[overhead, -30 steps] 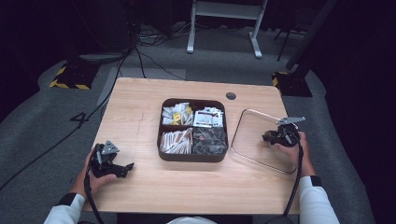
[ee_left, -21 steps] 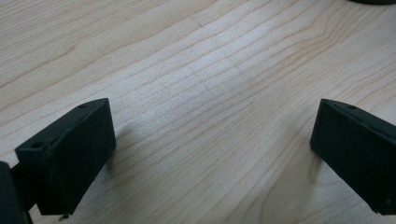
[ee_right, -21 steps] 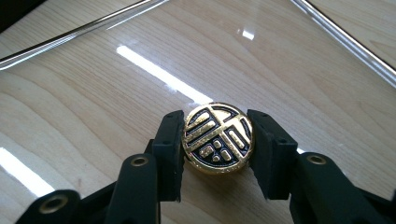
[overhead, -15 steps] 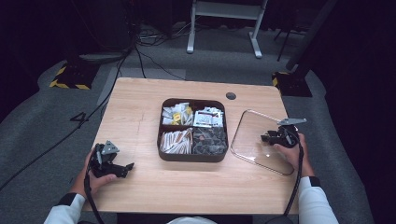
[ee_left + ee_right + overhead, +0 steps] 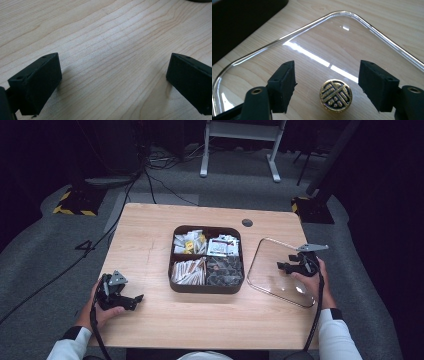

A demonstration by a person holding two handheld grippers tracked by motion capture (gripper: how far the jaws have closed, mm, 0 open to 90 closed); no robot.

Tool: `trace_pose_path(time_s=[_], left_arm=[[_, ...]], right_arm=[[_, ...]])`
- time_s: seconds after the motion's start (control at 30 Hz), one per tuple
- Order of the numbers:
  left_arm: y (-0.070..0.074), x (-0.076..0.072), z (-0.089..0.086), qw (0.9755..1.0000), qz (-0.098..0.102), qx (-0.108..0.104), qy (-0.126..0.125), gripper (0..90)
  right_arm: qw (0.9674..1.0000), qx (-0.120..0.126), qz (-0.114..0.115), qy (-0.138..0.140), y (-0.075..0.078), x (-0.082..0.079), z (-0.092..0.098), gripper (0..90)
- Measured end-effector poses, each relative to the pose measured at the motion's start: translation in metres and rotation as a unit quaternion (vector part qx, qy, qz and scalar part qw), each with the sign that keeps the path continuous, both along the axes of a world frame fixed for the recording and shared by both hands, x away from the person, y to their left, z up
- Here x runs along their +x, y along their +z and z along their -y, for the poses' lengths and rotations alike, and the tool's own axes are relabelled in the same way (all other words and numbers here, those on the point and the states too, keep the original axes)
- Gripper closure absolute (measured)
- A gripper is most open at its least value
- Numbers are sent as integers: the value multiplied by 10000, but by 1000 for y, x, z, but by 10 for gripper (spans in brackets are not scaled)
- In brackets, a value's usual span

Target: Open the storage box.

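Here, right hand-held gripper (image 5: 327,85) just opening, astride lid (image 5: 367,27) knob (image 5: 336,95) | left (image 5: 112,85) wide, empty.

You saw the table (image 5: 150,245) lit brightly from above against dark surroundings; glare streaked the glass lid (image 5: 317,45), and the near jaws cast soft shadows, slightly blurred.

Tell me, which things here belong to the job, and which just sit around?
In the job: clear lid with gold knob; right gripper, open around the knob; dark compartment tray.

Just about: left gripper, open over bare table; floor cables.
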State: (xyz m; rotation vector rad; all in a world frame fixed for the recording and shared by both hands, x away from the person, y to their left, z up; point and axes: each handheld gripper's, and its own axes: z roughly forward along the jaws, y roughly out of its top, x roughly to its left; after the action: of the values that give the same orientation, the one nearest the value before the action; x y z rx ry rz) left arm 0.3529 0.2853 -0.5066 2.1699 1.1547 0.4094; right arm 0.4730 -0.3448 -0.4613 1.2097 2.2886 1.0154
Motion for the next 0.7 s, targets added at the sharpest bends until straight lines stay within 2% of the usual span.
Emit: trace_pose_path(time_s=[0.13, 0.3, 0.5, 0.7], left_arm=[[0, 0, 0, 10000, 6, -6, 5, 3], [0, -2, -1, 10000, 8, 15, 6, 5], [0, -2, -1, 10000, -7, 1, 10, 5], [0, -2, -1, 10000, -5, 4, 8, 5]], right_arm=[[9999, 18, 123, 106, 6, -2, -7, 300], [9994, 110, 140, 291, 13, -4, -16, 312], [9985, 80, 290, 453, 21, -7, -30, 300], [9977, 91, 340, 587, 27, -8, -41, 297]])
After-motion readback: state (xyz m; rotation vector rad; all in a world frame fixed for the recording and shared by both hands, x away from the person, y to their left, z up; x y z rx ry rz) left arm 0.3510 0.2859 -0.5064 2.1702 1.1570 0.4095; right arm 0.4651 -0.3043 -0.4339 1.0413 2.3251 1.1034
